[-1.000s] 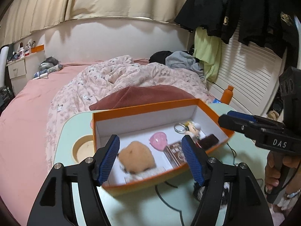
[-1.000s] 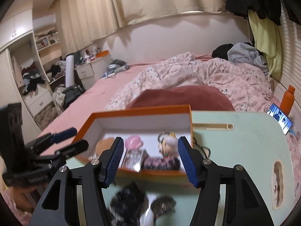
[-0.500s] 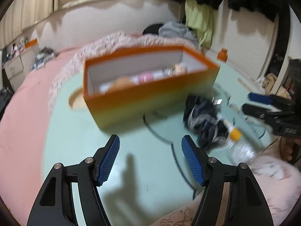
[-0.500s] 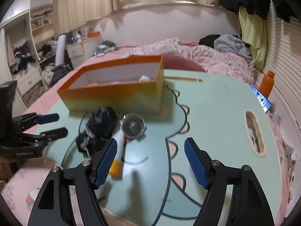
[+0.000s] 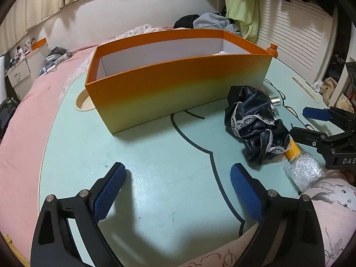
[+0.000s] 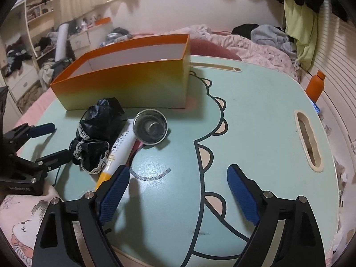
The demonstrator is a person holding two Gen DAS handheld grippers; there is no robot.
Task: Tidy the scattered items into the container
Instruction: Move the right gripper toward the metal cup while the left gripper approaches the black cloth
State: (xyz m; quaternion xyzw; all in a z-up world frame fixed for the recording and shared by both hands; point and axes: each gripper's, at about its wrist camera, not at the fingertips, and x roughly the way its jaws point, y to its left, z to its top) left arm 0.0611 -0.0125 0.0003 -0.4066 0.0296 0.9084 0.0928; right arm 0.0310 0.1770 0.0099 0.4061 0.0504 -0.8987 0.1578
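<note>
An orange box [image 5: 178, 89] stands on the green table [image 5: 155, 166]; it also shows in the right wrist view [image 6: 124, 82]. Its contents are mostly hidden by the front wall. In front of it lie a black lace-trimmed cloth [image 5: 255, 122] [image 6: 95, 133], a white tube with an orange cap [image 6: 118, 151] [image 5: 293, 151] and a small round glass jar [image 6: 150, 126]. My left gripper [image 5: 178, 193] is open and empty above the table's near part. My right gripper [image 6: 178, 193] is open and empty, right of the tube.
The table has a dinosaur drawing, a round cup hole [image 5: 83, 103] at left and a handle slot [image 6: 308, 140] at right. An orange bottle [image 6: 314, 86] stands beyond the table's right edge. A bed with a pink quilt [image 6: 244, 44] lies behind.
Both grippers pulled back and down from over the box to low above the table's near edge. The box interior is no longer visible; the cloth, tube and jar came into view.
</note>
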